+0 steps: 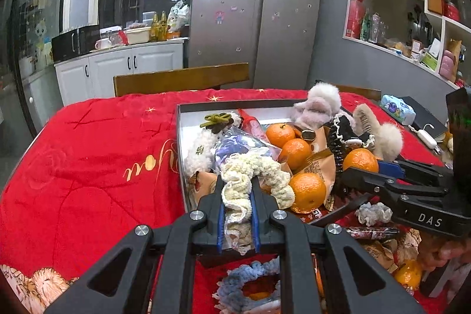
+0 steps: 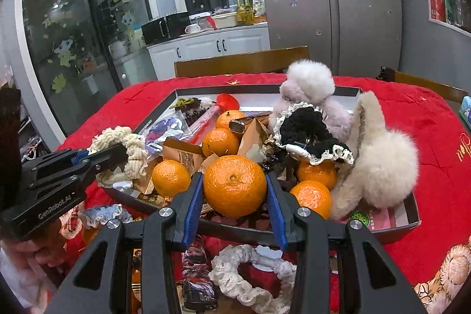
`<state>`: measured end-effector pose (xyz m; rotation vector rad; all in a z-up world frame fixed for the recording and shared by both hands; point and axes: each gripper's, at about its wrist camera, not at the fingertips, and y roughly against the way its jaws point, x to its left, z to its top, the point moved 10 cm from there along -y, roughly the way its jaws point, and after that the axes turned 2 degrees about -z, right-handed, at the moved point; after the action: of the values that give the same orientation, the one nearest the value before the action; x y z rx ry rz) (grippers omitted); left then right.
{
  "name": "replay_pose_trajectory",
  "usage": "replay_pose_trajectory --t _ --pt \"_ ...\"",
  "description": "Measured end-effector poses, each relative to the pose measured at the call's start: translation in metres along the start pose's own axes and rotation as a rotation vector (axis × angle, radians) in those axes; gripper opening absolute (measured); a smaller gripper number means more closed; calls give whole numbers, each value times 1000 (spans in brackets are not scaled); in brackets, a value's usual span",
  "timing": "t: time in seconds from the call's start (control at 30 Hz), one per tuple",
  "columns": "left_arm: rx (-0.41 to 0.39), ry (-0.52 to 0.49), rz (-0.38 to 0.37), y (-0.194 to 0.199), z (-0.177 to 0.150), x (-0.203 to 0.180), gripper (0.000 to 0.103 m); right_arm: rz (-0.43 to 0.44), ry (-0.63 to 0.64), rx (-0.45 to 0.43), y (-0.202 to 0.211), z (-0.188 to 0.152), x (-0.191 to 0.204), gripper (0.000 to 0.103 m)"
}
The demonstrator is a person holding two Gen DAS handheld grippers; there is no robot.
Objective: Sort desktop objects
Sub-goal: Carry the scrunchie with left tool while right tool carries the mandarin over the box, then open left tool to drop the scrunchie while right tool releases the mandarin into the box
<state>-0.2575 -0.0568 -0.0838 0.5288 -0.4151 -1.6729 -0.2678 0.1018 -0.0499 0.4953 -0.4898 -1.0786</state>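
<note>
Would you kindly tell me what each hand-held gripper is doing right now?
Left hand-held gripper: closed on the cream scrunchie.
Right hand-held gripper: closed on an orange.

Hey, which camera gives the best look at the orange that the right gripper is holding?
The right wrist view. The orange fills the centre there, squeezed between the right gripper's blue pads, stem end facing the camera. In the left wrist view it shows only partly, behind the right gripper's black fingers.
</note>
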Motion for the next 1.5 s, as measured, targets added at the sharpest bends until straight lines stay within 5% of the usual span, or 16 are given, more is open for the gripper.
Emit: replay_pose_trajectory --t 1.5 --pt "-23 -32 10 4 4 -4 15 22 -36 -27 -1 10 -3 40"
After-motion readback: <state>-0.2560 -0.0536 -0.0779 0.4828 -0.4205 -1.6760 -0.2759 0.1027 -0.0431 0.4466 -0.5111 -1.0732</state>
